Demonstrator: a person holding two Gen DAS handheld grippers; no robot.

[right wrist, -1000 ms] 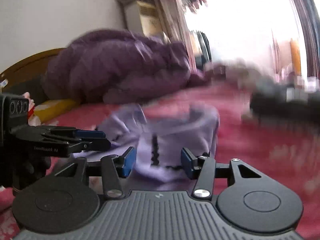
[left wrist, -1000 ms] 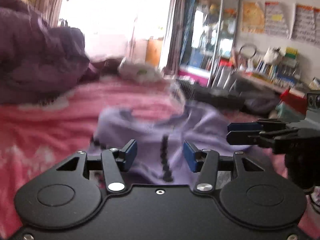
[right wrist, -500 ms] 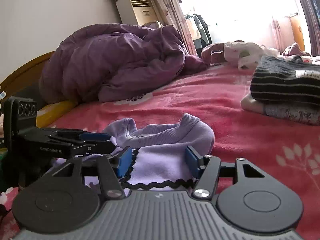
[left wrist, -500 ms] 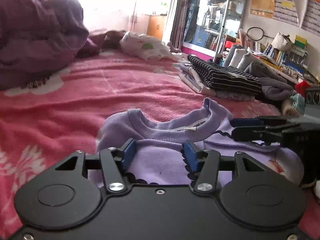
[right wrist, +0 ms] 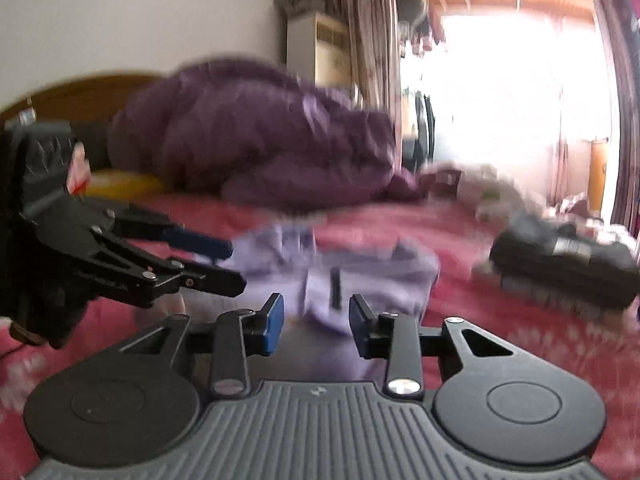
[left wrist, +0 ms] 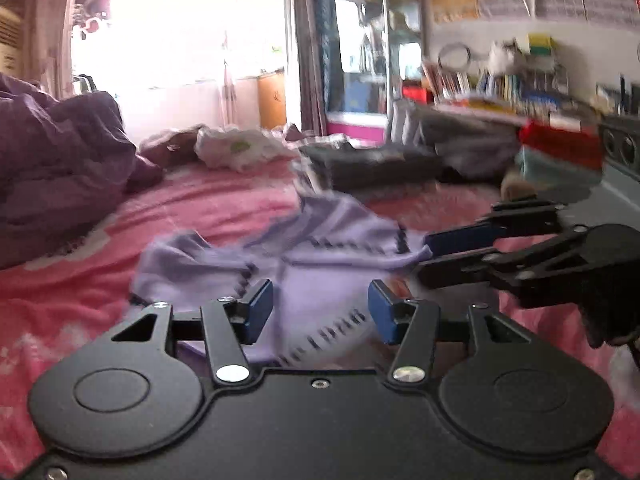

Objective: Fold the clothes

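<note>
A lilac sweater (left wrist: 332, 256) with dark scalloped trim lies rumpled on the pink bedspread (left wrist: 72, 280). My left gripper (left wrist: 320, 312) hangs low over its near part, jaws open, cloth showing between the blue pads (left wrist: 260, 308) without being pinched. My right gripper (right wrist: 316, 320) is closing its jaws, a fold of the sweater (right wrist: 376, 276) sits between them, and a gap still shows at the pads. In the left wrist view the right gripper (left wrist: 432, 256) reaches the sweater's right edge. The left gripper (right wrist: 228, 264) shows at the left of the right wrist view. Both views are motion-blurred.
A purple duvet (right wrist: 260, 148) is heaped at the head of the bed. Folded dark striped clothes (right wrist: 568, 264) lie to the right, white cloth (left wrist: 240, 148) farther back. Shelves and a desk with books (left wrist: 500, 84) stand beyond the bed's right side.
Both views swung and blurred again. The sweater, flat with its collar up half a second ago, now looks bunched and shifted. The right gripper's pads have come closer together.
</note>
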